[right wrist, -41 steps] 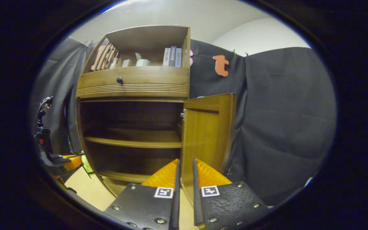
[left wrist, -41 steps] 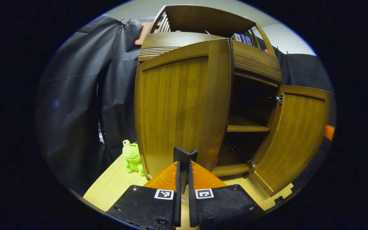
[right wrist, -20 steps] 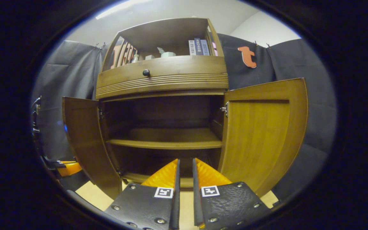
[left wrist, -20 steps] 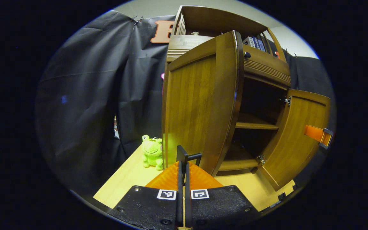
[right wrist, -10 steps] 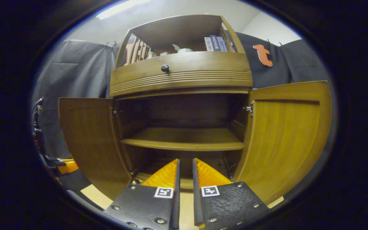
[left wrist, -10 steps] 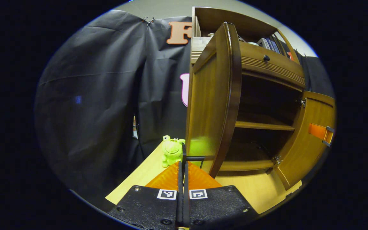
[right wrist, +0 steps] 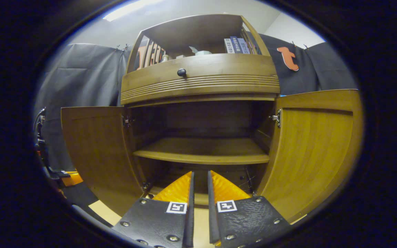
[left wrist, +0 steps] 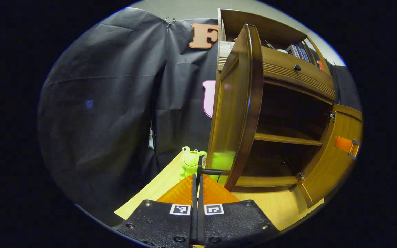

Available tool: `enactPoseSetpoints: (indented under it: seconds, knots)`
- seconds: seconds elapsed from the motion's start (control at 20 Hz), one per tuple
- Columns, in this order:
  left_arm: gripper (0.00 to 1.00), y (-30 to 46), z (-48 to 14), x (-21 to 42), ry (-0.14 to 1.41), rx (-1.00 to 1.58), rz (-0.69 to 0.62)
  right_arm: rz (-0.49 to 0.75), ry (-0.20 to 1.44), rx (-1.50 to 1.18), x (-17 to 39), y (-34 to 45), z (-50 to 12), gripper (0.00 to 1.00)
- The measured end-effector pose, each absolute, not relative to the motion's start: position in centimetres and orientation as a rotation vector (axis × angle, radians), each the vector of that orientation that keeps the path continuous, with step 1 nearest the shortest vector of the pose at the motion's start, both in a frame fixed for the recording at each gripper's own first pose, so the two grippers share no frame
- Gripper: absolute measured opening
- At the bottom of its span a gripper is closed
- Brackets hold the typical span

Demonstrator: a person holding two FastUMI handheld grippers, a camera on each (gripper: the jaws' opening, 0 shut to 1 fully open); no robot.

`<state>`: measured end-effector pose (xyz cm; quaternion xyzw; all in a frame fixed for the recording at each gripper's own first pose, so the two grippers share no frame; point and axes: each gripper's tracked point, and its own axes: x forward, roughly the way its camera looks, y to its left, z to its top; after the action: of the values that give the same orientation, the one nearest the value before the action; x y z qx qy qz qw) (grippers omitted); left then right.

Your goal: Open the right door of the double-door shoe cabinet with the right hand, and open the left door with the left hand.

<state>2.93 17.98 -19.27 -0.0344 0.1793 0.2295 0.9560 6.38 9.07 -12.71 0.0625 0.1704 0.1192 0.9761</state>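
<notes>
The brown wooden shoe cabinet (right wrist: 198,81) has both doors swung wide. In the left gripper view the left door (left wrist: 234,113) shows nearly edge-on, and my left gripper (left wrist: 197,179) is shut on its thin dark handle (left wrist: 215,171). The right door (left wrist: 336,158) stands open at the far right, with my right gripper (left wrist: 346,146) showing in front of it. In the right gripper view the left door (right wrist: 95,148) and right door (right wrist: 312,148) frame the dark inside. My right gripper (right wrist: 199,179) faces the middle shelf (right wrist: 202,153), its fingers a narrow gap apart with nothing between them.
A green plush frog (left wrist: 189,160) sits on the light wooden table (left wrist: 157,189) just behind the left door. Above the doors run a drawer with a round knob (right wrist: 181,72) and an open shelf with books (right wrist: 236,44). Black cloth walls stand close on both sides.
The left door has swung further outward with my left gripper shut on its handle. My right gripper has turned from the right door to face the cabinet's inside, its finger gap unchanged.
</notes>
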Motion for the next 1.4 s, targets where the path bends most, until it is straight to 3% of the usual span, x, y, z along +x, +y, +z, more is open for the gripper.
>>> enactPoseSetpoints:
  seconds: [0.3,0.35,0.4,0.7,0.85,0.9,1.0,1.1,1.4]
  knots:
    - [0.01,21.1,-18.6,0.4,0.33,-0.079,0.594,0.26,0.342,0.138,6.7,9.9,-12.4,0.18]
    - [0.05,21.6,-18.4,-0.2,0.319,-0.104,0.609,0.266,0.342,0.138,6.7,10.1,-12.4,0.18]
    - [0.01,21.8,-18.2,-0.5,0.305,-0.142,0.613,0.271,0.343,0.138,6.8,10.2,-12.4,0.18]
    - [0.0,20.9,-16.8,-0.9,0.267,-0.176,0.609,0.3,0.329,0.133,6.3,11.4,-11.4,0.18]
    - [0.05,19.8,-13.4,-0.3,0.211,-0.121,0.591,0.289,0.302,0.114,5.9,11.0,-10.3,0.18]
    - [0.01,19.4,-11.9,0.1,0.182,-0.101,0.581,0.285,0.293,0.108,5.8,10.7,-9.9,0.18]
    - [0.05,18.5,-8.6,0.9,0.119,-0.07,0.556,0.274,0.274,0.102,5.6,10.2,-9.0,0.17]
    - [0.0,17.0,-5.9,2.0,0.066,-0.055,0.515,0.262,0.252,0.108,5.3,9.6,-7.7,0.18]
    - [0.01,11.5,-2.9,6.6,0.013,-0.067,0.359,0.213,0.143,0.105,4.6,7.2,-2.6,0.18]
